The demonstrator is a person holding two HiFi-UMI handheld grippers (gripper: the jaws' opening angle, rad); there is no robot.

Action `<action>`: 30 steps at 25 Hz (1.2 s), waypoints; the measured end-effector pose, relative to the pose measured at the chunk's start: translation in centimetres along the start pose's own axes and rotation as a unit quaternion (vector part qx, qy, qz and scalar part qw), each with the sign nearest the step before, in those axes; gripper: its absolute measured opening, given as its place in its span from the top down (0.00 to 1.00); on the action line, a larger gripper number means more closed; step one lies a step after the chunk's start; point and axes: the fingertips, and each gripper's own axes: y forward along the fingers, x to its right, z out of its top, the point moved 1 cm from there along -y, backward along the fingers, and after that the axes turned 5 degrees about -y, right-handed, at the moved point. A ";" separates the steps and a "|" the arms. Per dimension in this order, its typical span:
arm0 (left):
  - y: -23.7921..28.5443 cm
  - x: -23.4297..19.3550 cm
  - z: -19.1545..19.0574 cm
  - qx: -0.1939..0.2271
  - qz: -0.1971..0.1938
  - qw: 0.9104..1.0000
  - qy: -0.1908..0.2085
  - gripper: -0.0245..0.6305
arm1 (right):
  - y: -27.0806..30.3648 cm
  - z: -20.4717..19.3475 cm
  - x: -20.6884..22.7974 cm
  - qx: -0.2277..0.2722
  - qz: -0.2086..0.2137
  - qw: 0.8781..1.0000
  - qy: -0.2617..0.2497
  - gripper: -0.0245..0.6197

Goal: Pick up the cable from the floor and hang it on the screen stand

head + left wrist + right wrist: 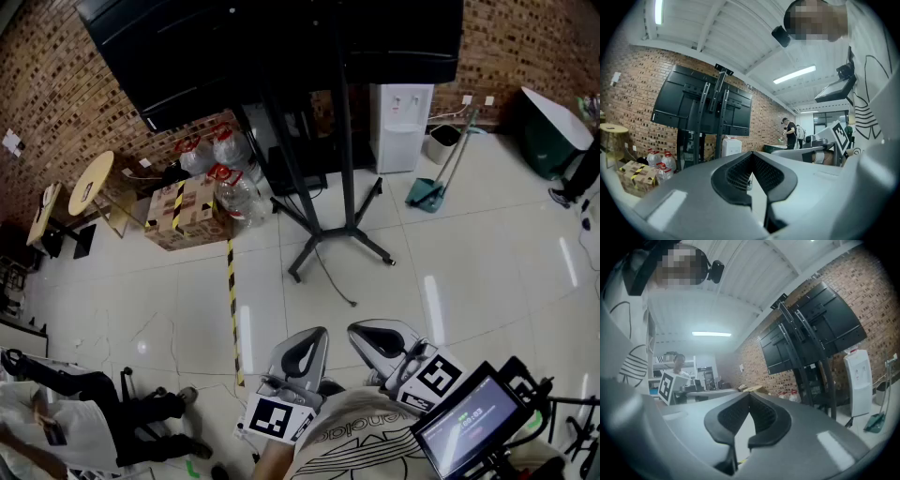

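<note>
Nearest the camera, both tools are held level, close in front of the person's body. The left gripper (307,349) has its jaws pressed together with nothing between them, and its own view confirms it: the ribbed pads (740,171) meet at the tip. The right gripper (382,337) reads the same, clenched and empty, with bare pads (761,416) closing on air.

So nothing has been picked up. This looks like the approach, before the first grab.

Further out on the pale tiled floor (469,272), the cable (333,281) lies as a thin dark line. It curls out from under the base legs and ends loose on the tile, well apart from both grippers.

Beyond it rises the screen stand (349,159), its dark pole climbing from splayed feet to the big black screen (281,47) (tilted forward, back side toward the person).

The next move calls for closing the gap and bringing one gripper down to floor level. Its jaws must then be spread over that loose end. The cable is thin and lies flat against hard tile, so it probably leaves the pads little to bite on.
</note>
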 end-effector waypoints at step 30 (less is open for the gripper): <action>19.9 -30.8 -45.1 -0.115 -0.068 0.989 0.061 0.93 | 14.0 -50.1 29.2 -0.207 -0.052 0.977 -0.023 0.89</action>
